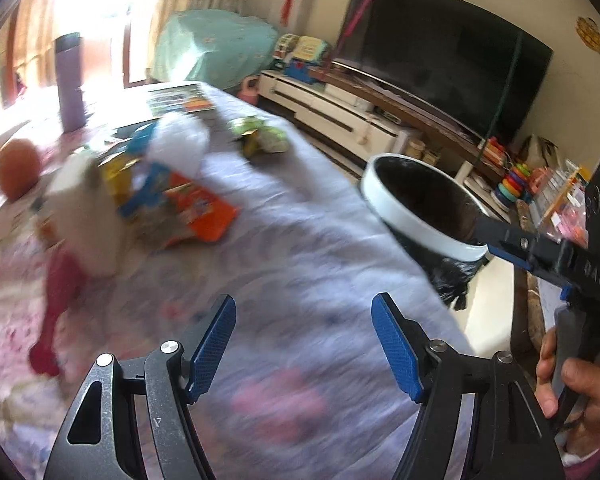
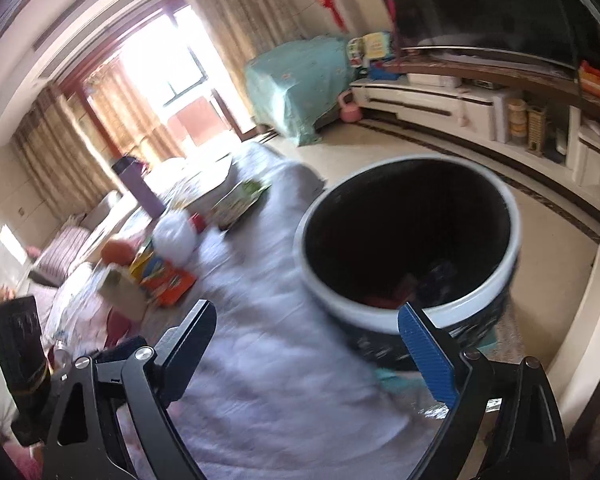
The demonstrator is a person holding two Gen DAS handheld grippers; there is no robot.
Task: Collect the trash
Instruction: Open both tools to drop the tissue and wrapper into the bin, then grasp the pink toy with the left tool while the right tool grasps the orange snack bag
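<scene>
A white-rimmed trash bin (image 1: 412,216) lined with a black bag stands beside the table's right edge; it also shows in the right wrist view (image 2: 408,248) with some trash inside. My left gripper (image 1: 304,344) is open and empty above the cloth-covered table (image 1: 292,248). My right gripper (image 2: 308,344) is open and empty, close to the bin's near rim. Trash lies on the table: an orange wrapper (image 1: 196,208), white crumpled tissue (image 1: 180,140), a green packet (image 1: 260,136) and more white paper (image 1: 88,216).
An orange fruit (image 1: 18,168), a purple bottle (image 1: 70,80) and a red object (image 1: 56,312) are on the table. A TV (image 1: 440,52) on a low white cabinet (image 1: 340,112) lines the far wall, with toys (image 1: 512,184) beside it.
</scene>
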